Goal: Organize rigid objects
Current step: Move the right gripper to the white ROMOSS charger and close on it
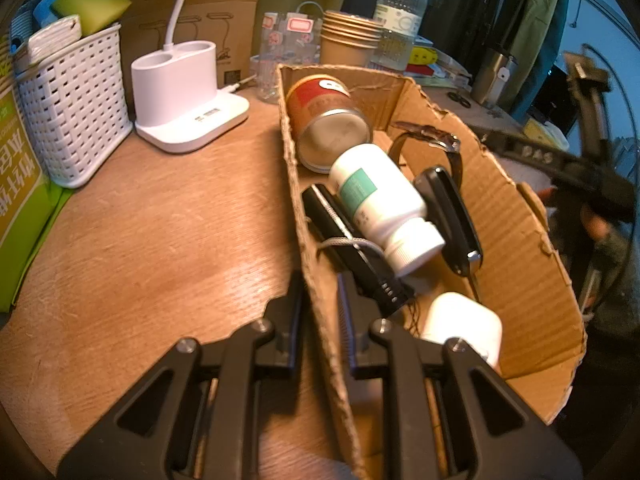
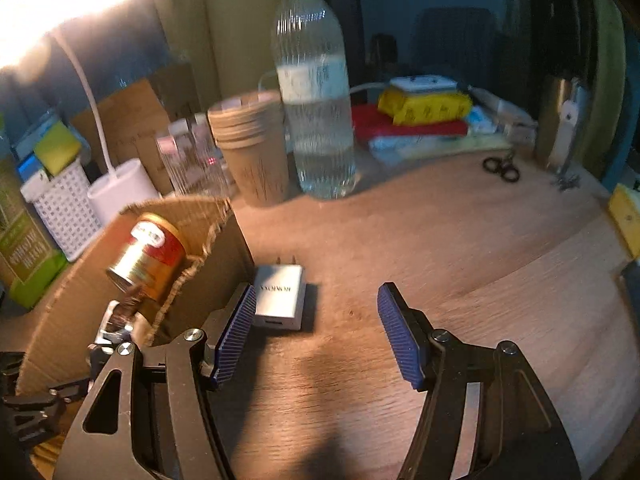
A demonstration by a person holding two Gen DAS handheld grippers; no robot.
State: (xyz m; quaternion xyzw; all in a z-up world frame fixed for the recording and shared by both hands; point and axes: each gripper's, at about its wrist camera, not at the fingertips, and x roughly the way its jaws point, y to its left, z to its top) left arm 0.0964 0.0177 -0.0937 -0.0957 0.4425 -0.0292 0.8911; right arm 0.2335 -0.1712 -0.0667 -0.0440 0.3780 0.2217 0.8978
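Observation:
A torn cardboard box point(image 1: 516, 240) lies on the wooden table. Inside it are a red and gold can point(image 1: 326, 116), a white pill bottle point(image 1: 380, 200), a black flat device point(image 1: 348, 248), a black car key point(image 1: 448, 216), a wristwatch point(image 1: 436, 140) and a white case point(image 1: 464, 324). My left gripper point(image 1: 320, 312) is shut on the box's near wall point(image 1: 316, 280). In the right wrist view a silver charger plug point(image 2: 280, 296) lies on the table just outside the box point(image 2: 80, 288). My right gripper point(image 2: 316, 332) hangs open above the table, its left pad point(image 2: 236, 336) beside the charger.
At the back stand a water bottle point(image 2: 316, 112), stacked paper cups point(image 2: 252, 148), clear cups point(image 2: 188, 160), a white lamp base point(image 1: 184, 96) and a white basket point(image 1: 72, 100). Red and yellow packs point(image 2: 420, 112) and black scissors point(image 2: 500, 168) lie far right.

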